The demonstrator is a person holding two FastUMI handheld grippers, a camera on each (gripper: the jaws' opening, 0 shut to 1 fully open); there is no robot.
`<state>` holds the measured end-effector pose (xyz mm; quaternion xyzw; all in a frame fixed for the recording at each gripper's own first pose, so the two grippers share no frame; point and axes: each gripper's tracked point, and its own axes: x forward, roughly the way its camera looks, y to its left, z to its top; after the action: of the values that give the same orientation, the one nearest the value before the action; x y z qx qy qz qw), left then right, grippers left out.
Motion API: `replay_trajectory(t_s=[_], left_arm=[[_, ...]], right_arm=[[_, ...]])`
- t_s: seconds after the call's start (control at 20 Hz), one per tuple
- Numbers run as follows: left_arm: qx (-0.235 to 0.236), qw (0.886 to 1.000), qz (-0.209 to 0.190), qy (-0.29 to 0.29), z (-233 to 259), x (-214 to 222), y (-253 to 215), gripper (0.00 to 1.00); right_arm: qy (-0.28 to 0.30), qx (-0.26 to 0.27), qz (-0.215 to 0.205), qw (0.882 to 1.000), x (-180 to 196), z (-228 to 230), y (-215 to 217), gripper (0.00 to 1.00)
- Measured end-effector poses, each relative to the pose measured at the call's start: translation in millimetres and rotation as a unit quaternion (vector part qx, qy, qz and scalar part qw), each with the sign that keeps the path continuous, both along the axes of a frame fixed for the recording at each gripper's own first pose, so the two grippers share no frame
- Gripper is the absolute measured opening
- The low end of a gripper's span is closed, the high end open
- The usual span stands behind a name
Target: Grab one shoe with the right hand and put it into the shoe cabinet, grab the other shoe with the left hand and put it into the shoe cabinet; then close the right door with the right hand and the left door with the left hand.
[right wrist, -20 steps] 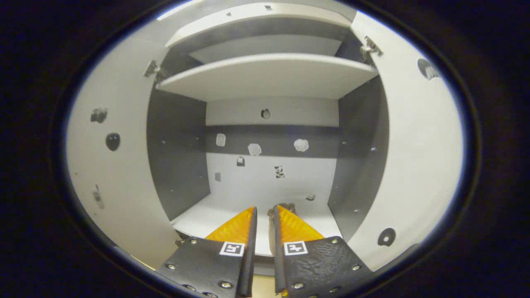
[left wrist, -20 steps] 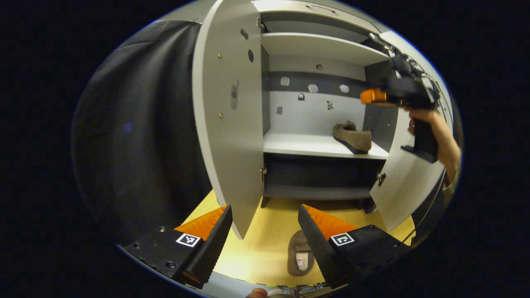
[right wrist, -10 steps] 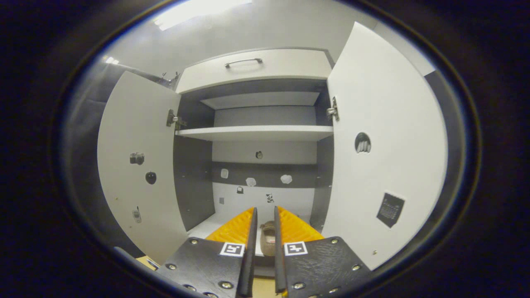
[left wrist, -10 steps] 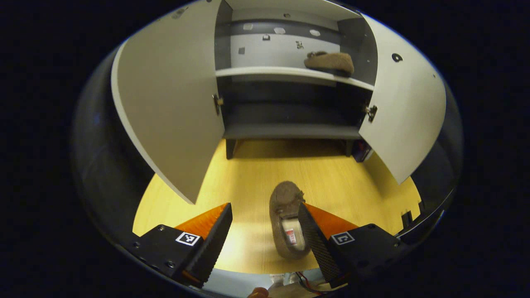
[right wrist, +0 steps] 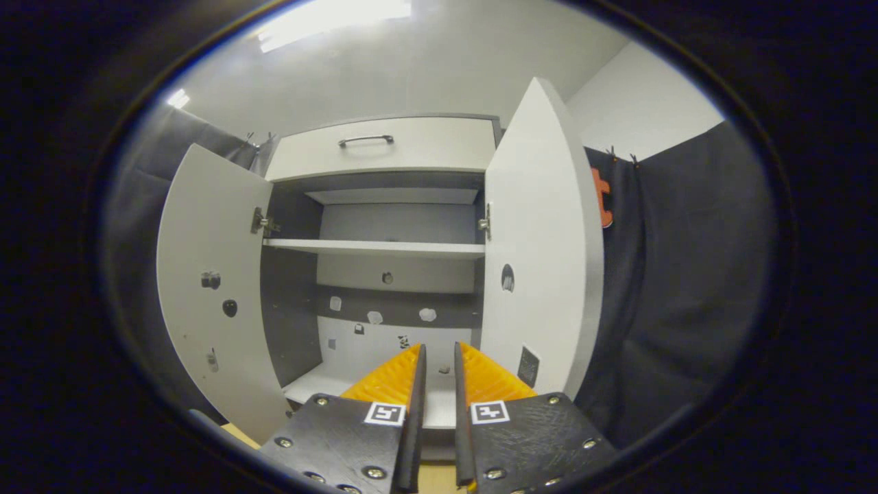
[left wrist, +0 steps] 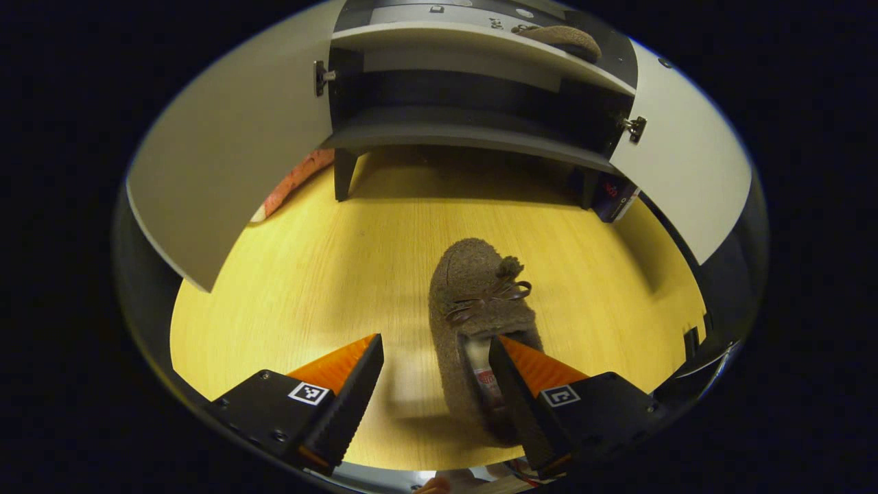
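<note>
Shoe on floor: a fuzzy brown moccasin slipper with a lace bow lay on the yellow wooden floor, toe toward the cabinet.
Left gripper: fingers spread wide, one finger at the slipper's heel opening, not clamping it.
Second shoe: a matching brown slipper sat on the cabinet's white shelf.
White shoe cabinet: left door and right door both stood open.
Right gripper: fingers nearly together, holding nothing, facing the cabinet.
</note>
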<state>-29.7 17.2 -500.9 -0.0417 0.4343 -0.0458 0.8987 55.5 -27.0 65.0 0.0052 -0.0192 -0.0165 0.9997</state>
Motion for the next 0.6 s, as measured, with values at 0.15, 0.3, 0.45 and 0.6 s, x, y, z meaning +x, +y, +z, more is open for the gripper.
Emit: replay_trajectory(t_s=[0.15,0.3,0.45,0.6], left_arm=[[0.001,1.000,-0.002,0.015,-17,10,0,0.96],[0.002,1.000,-0.006,0.012,-22,22,-4,0.80],[0.000,1.000,-0.017,0.018,-28,27,-12,0.55],[0.029,0.999,-0.020,0.015,-23,29,-5,0.12]], right_arm=[[-0.001,-0.012,-0.023,1.000,-7,4,-19,0.20],[0.004,-0.023,-0.041,0.999,-11,1,-32,0.19],[0.005,-0.032,-0.051,0.998,-15,1,-40,0.20],[0.006,-0.031,-0.052,0.998,-18,2,-44,0.20]])
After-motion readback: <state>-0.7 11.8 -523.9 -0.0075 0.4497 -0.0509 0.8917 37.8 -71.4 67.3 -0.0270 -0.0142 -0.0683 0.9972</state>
